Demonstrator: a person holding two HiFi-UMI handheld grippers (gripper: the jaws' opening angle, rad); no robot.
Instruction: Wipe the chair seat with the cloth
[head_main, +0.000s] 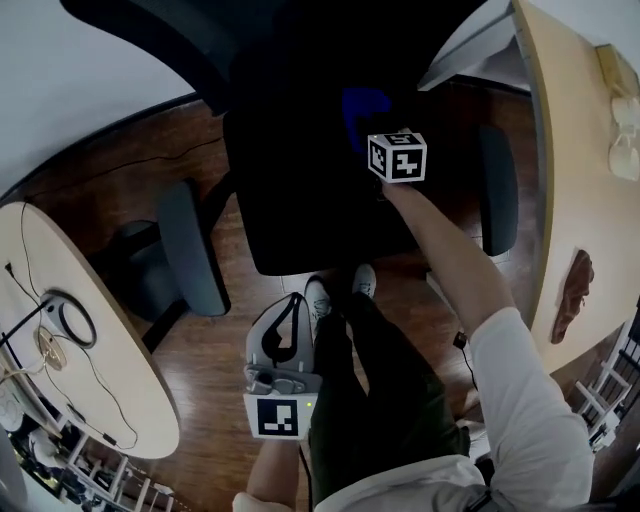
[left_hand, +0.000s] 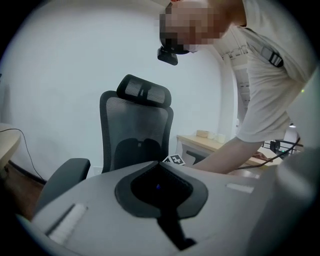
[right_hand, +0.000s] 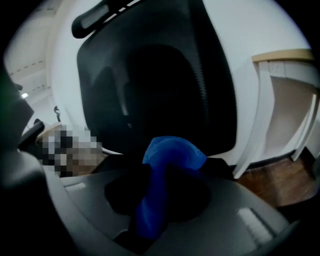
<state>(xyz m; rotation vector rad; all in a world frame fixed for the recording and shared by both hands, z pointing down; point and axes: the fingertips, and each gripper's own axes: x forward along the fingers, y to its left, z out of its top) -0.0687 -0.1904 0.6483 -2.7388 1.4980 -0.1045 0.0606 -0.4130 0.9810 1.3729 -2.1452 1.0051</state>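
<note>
Right gripper (right_hand: 159, 202) pinches the blue cloth (right_hand: 171, 156) above the rear of the chair seat (head_main: 300, 205), while the left gripper (left_hand: 167, 207), jaws pressed together and empty, idles well apart; advise firm downward contact and overlapping strokes frontward.

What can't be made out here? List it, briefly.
Seat, head view: too dark to show dirt or cloth contact.
Tips of right tool, head view: hidden under its marker cube.
Seat, left gripper view: hidden behind left tool.
</note>
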